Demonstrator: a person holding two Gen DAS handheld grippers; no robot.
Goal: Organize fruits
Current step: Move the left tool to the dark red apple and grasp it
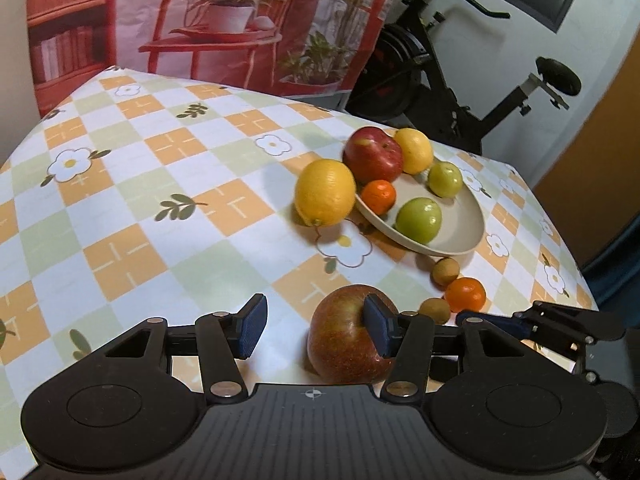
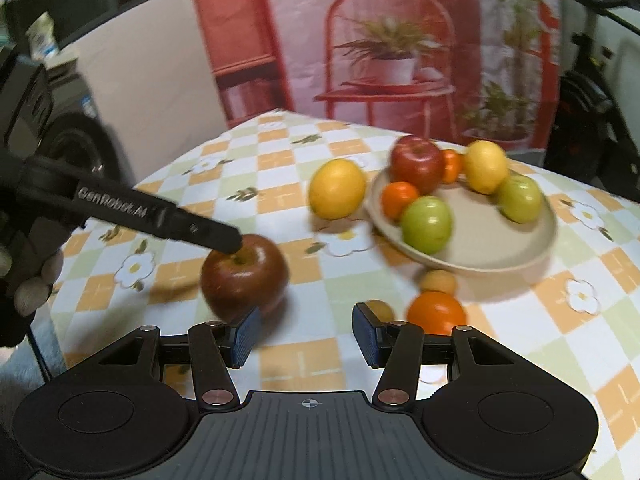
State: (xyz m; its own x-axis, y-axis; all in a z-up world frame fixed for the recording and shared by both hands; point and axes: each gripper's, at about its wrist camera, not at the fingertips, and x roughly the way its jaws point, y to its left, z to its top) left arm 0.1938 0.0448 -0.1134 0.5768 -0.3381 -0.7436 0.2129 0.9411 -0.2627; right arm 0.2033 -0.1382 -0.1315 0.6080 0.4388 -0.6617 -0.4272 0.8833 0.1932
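Note:
A big red apple (image 1: 340, 340) (image 2: 244, 276) stands on the checked tablecloth. My left gripper (image 1: 316, 330) is open: its right finger (image 1: 376, 326) lies over the apple's top and the left pad stands apart from it. My right gripper (image 2: 306, 336) is open over bare cloth, just right of the apple. A beige plate (image 1: 460, 240) (image 2: 500, 248) holds a red apple (image 1: 372, 154), a lemon (image 1: 414, 150), two green fruits and a tangerine (image 1: 378, 196). A large yellow citrus (image 1: 325, 192) (image 2: 337, 189) leans on its rim.
Before the plate lie a tangerine (image 1: 465, 294) (image 2: 436, 312) and two small brown fruits (image 1: 445, 270) (image 1: 434, 309). A gloved hand (image 2: 32, 280) holds the left gripper. An exercise bike (image 1: 460, 92) and a printed backdrop (image 1: 240, 20) stand behind the table.

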